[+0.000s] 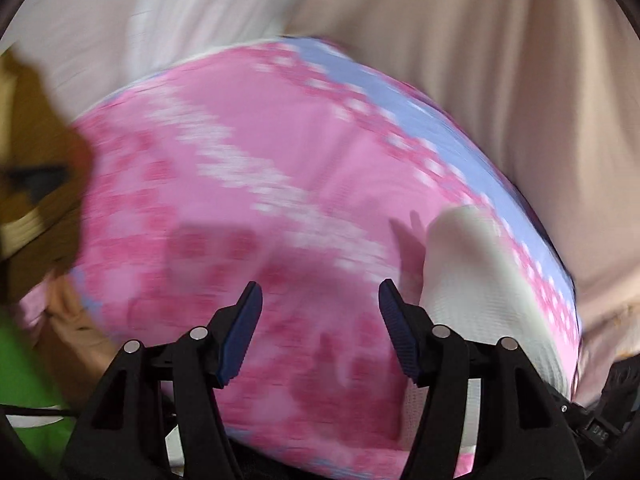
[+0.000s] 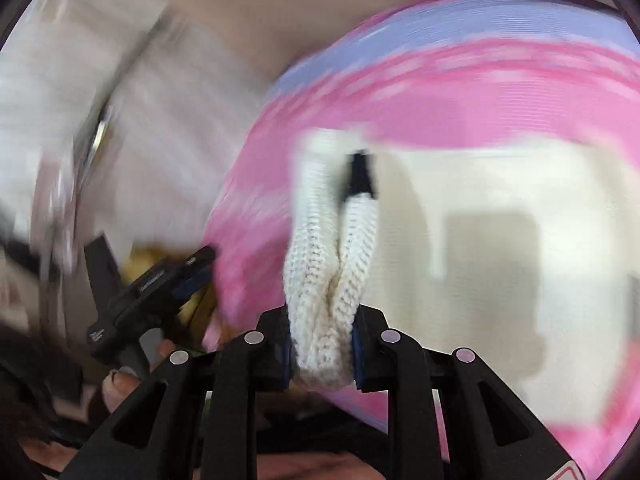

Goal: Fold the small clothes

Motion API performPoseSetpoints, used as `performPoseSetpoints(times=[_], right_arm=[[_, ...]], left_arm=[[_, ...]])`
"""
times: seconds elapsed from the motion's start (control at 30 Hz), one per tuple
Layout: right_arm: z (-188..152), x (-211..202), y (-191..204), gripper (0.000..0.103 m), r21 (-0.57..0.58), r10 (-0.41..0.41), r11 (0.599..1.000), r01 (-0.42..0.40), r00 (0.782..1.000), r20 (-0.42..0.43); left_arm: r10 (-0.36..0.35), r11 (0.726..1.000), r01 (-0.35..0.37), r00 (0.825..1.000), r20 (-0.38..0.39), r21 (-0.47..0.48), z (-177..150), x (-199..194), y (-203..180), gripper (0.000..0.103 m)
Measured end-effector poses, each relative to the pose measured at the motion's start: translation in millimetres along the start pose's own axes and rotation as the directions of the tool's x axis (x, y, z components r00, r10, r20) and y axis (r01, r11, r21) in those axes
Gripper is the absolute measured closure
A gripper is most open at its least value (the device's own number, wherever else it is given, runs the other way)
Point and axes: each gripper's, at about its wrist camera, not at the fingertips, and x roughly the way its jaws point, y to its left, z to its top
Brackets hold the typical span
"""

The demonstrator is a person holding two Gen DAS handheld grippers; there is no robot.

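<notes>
— We see the white knit garment (image 2: 480,240) lying on the pink patterned mat (image 1: 280,160), one ribbed edge bunched and clamped in our right gripper (image 2: 324,344).

— Soft, light, stretchy, we judge; best taken by a doubled hem. Our left gripper (image 1: 320,332) hovers over the mat, jaws apart, holding nothing.

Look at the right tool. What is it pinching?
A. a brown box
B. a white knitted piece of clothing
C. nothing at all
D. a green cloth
B: in the right wrist view the right tool has its jaws squeezed shut on a bunched fold of the white knitted garment, which rises up from between them over the pink mat.
</notes>
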Motion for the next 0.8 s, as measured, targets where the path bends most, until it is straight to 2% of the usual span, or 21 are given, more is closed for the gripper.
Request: performPoseSetpoints(times=[0.07,0.13,0.17,0.23,0.27,0.3,0.33,0.37,0.43,0.53,0.63,0.7,0.73,0.8], right_arm=[[-26,-14,-71,0.083,0.142,-0.112,0.983,0.114,0.993,-0.023],[-60,-13,-135,0.083,0.263,-0.174,0.947,0.187,0.982,-0.072],[-69,-11,-149,0.083,0.294,-0.159,0.94,0.175,0.984,-0.077],[-81,-14,-168,0.08,0.392,-0.048,0.919,0.053,0.999,-0.022],[-81,-19,-170,0.073,0.421,-0.016,0.907,0.011,1.0,0.009],[-80,-23,-166,0.072,0.412,-0.008,0.911,-0.002,1.0,0.023],[-77,-28,-160,0.068,0.379,-0.018,0.925,0.004,0.999,0.032],[-75,-30,-155,0.059,0.356,-0.026,0.934,0.013,0.999,0.034],[-71,-40,-158,0.057,0.33,-0.029,0.944,0.013,0.999,0.041],[-60,-39,-163,0.053,0.347,-0.01,0.938,-0.006,0.999,0.042],[-46,-28,-161,0.053,0.341,-0.006,0.94,-0.006,0.999,0.034],[-39,-21,-151,0.062,0.3,-0.036,0.953,0.028,0.999,0.021],[-37,-19,-142,0.074,0.272,-0.058,0.961,0.052,0.998,0.016],[-26,-27,-117,0.077,0.207,-0.07,0.977,0.06,0.997,0.037]], left_arm=[[-0.035,0.997,0.038,0.998,-0.047,0.07,-10,14,-39,0.045],[-0.061,0.99,0.073,0.993,-0.106,0.119,-23,27,-73,0.045],[-0.083,0.983,0.105,0.987,-0.141,0.153,-33,34,-95,0.045],[-0.087,0.969,0.126,0.979,-0.184,0.211,-49,43,-124,0.045],[-0.083,0.96,0.135,0.974,-0.211,0.246,-60,48,-140,0.045],[-0.085,0.953,0.146,0.969,-0.23,0.264,-67,50,-151,0.045],[-0.09,0.945,0.162,0.964,-0.251,0.285,-76,53,-163,0.045],[-0.089,0.939,0.168,0.961,-0.261,0.3,-82,54,-169,0.044],[-0.086,0.928,0.179,0.956,-0.279,0.327,-92,56,-182,0.044],[-0.083,0.921,0.183,0.955,-0.286,0.343,-102,58,-192,0.044],[-0.08,0.926,0.177,0.955,-0.286,0.332,-104,57,-190,0.044],[-0.078,0.928,0.172,0.957,-0.28,0.33,-103,57,-188,0.044],[-0.075,0.929,0.168,0.958,-0.275,0.33,-101,57,-186,0.044],[-0.065,0.93,0.154,0.962,-0.264,0.333,-97,54,-180,0.044]])
